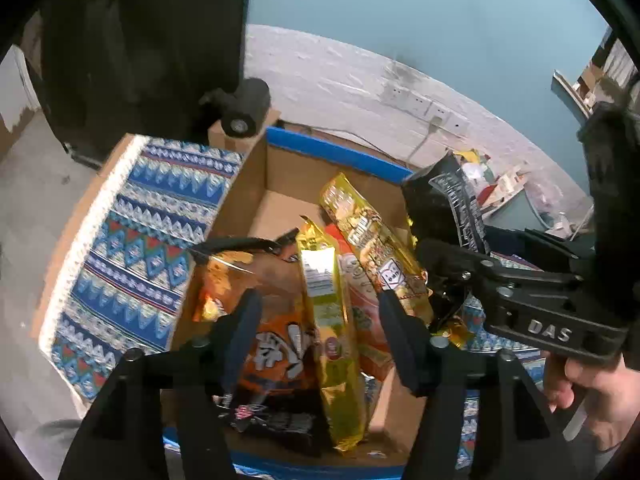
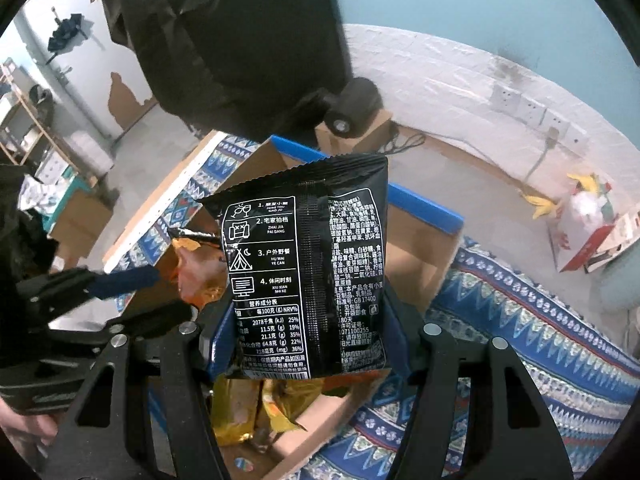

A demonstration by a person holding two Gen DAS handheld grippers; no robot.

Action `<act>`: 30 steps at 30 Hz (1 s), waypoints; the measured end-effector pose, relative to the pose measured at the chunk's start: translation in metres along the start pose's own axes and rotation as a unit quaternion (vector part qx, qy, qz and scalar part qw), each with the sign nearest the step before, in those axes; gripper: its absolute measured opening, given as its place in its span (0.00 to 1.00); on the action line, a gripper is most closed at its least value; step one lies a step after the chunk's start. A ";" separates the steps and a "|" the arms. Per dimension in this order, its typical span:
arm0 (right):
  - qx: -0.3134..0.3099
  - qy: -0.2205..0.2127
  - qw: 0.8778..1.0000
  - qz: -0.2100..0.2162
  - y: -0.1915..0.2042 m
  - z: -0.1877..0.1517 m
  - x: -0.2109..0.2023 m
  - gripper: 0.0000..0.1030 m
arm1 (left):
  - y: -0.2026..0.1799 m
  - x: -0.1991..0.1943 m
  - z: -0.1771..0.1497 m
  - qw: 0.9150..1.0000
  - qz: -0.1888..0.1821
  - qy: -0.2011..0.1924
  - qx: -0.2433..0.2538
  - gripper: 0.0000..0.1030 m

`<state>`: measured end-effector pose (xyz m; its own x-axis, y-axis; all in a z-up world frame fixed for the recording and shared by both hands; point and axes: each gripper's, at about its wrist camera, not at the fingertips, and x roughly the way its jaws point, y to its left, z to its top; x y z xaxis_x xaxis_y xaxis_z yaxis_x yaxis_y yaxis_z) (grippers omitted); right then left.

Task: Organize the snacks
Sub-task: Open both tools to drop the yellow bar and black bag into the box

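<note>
A cardboard box (image 1: 280, 172) with a blue rim holds several snack packets. An orange bag (image 1: 276, 344) lies at its left, a gold packet (image 1: 324, 312) stands on edge beside it, and a second gold packet (image 1: 372, 236) leans at the right. My left gripper (image 1: 319, 298) stands open over the box. Its fingers straddle the orange bag and the gold packet without pressing them. My right gripper (image 2: 304, 340) is shut on a black snack bag (image 2: 308, 272), held upright above the box with its printed back facing the camera. That bag (image 1: 452, 200) hangs over the box's right side.
The box sits on a blue patterned cloth (image 1: 140, 240). A black roller (image 1: 244, 108) rests on a small carton behind the box. Wall sockets (image 1: 424, 104) with a cable run along the white wall. A hand (image 1: 592, 380) grips the right tool. Loose clutter (image 2: 588, 216) lies at the far right.
</note>
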<state>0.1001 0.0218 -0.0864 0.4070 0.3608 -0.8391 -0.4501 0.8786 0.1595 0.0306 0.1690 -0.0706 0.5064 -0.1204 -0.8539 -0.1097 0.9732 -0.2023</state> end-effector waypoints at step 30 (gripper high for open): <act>0.008 -0.063 0.996 -0.060 -0.014 -0.033 -0.086 0.76 | -0.032 -0.064 -0.013 0.997 0.028 -0.051 0.049 0.85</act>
<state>0.0446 -0.0320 -0.0334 0.5536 0.2881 -0.7814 -0.3794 0.9225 0.0713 -0.0097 0.1430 -0.0156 0.5860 -0.0503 -0.8087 -0.0576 0.9930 -0.1036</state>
